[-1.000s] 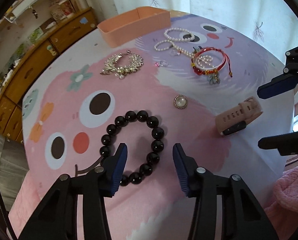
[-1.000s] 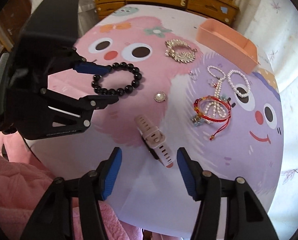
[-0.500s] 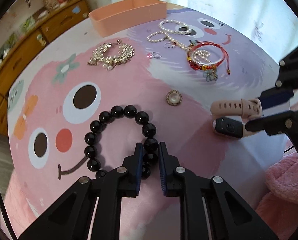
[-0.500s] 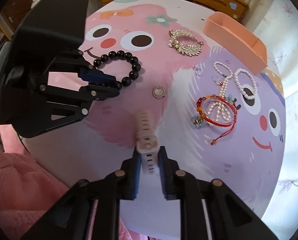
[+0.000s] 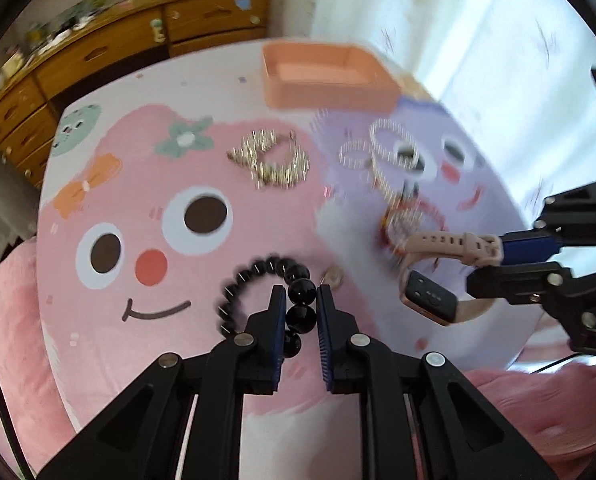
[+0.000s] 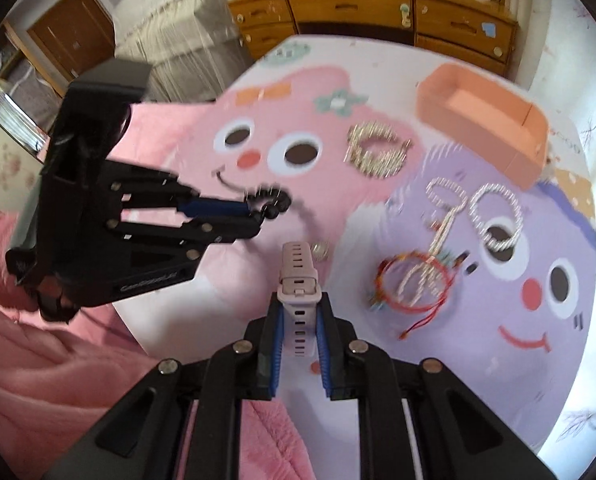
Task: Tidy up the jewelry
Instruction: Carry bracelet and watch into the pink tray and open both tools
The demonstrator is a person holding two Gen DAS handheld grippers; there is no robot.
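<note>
Gripping bracelet [image 5: 301, 303] & watch [image 6: 299, 295], mid-table [image 5: 98, 352].

Black bead bracelet [image 5: 266, 284], pale pink watch [image 5: 437, 276], peach tray [image 5: 325, 76], pink-and-lilac cartoon-face cloth [image 5: 138, 184].

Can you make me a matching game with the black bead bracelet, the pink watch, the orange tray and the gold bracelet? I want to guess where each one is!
Things:
1. black bead bracelet
2. pink watch
3. orange tray
4. gold bracelet

Places:
A. lying on the pink cartoon face
B. pinched in the right gripper
C. at the far edge of the table, nothing inside
D. pinched in the left gripper

Pairs: 1-D, 2-B, 3-C, 4-A
</note>
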